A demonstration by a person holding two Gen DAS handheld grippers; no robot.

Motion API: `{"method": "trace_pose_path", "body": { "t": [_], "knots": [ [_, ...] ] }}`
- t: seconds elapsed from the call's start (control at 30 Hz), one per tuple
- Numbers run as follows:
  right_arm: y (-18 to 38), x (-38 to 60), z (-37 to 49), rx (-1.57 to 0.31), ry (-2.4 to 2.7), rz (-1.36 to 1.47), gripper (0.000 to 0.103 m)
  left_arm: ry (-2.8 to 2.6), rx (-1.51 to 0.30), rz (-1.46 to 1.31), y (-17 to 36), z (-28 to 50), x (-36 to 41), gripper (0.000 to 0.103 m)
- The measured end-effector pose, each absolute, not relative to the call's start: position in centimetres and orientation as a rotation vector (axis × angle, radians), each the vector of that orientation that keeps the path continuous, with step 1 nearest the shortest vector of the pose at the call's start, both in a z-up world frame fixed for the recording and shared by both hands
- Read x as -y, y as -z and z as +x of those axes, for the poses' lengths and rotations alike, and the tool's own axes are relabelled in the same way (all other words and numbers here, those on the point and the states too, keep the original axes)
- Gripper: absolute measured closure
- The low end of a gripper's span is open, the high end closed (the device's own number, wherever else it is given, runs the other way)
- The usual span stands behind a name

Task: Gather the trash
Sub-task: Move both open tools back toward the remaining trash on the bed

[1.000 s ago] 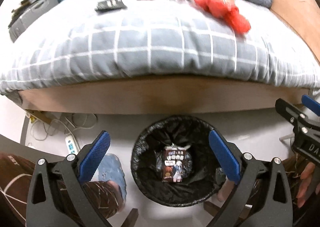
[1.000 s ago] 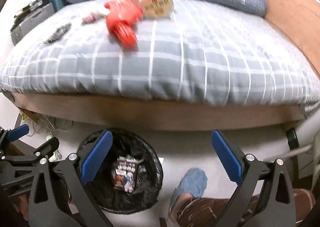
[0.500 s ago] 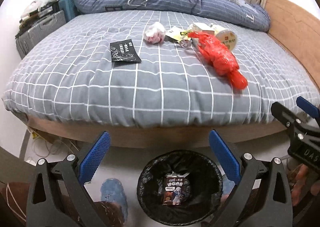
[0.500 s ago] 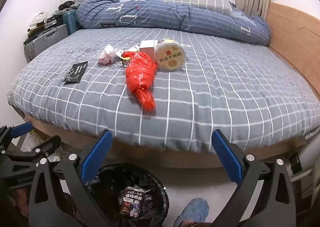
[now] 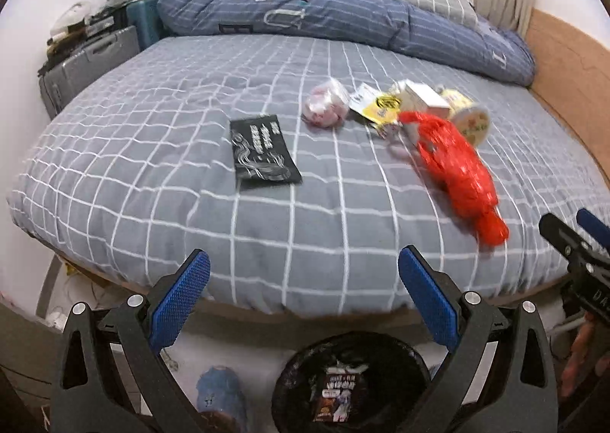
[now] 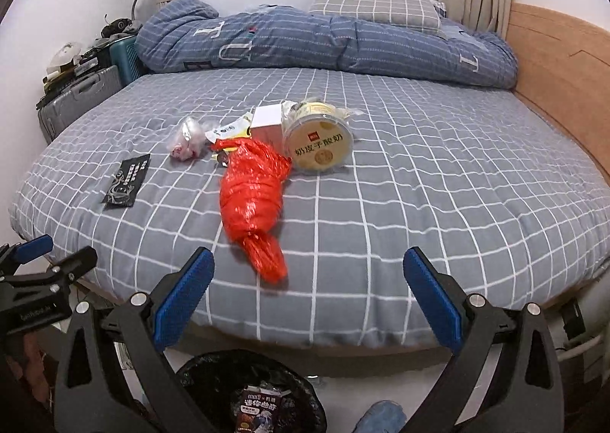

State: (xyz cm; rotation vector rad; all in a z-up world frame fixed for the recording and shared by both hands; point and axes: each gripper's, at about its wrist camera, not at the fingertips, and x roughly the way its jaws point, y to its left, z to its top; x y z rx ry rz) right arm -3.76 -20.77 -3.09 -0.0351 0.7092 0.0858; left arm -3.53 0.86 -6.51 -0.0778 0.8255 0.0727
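The bin (image 5: 352, 383) at six o'clock is cut off by the bottom edge, the red bag (image 5: 459, 173) is motion-blurred, and the black packet (image 6: 126, 181) has print too small to read

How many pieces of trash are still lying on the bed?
6: black packet at left, crumpled clear wrapper, yellow-white wrapper, white box, round tub, red bag nearest. Small bits behind the bag may be hidden.

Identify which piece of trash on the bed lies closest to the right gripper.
The red plastic bag: its twisted end points toward the bed's near edge, while the black packet and round tub lie farther away.
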Motion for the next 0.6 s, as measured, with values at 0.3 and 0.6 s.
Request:
{"method": "trace_pose_path", "body": {
  "t": [0.3, 0.6],
  "knots": [
    [3.0, 17.9, -0.8, -0.706, -0.135, -0.077, 0.008, -0.114, -0.841, -0.079, 6.7, 0.4, -3.0, 0.006],
    [3.8, 16.5, 3.1, -0.731, -0.144, -0.073, 0.008, -0.121, -0.863, -0.087, 6.9, 4.4, -4.9, 0.006]
  ]
}}
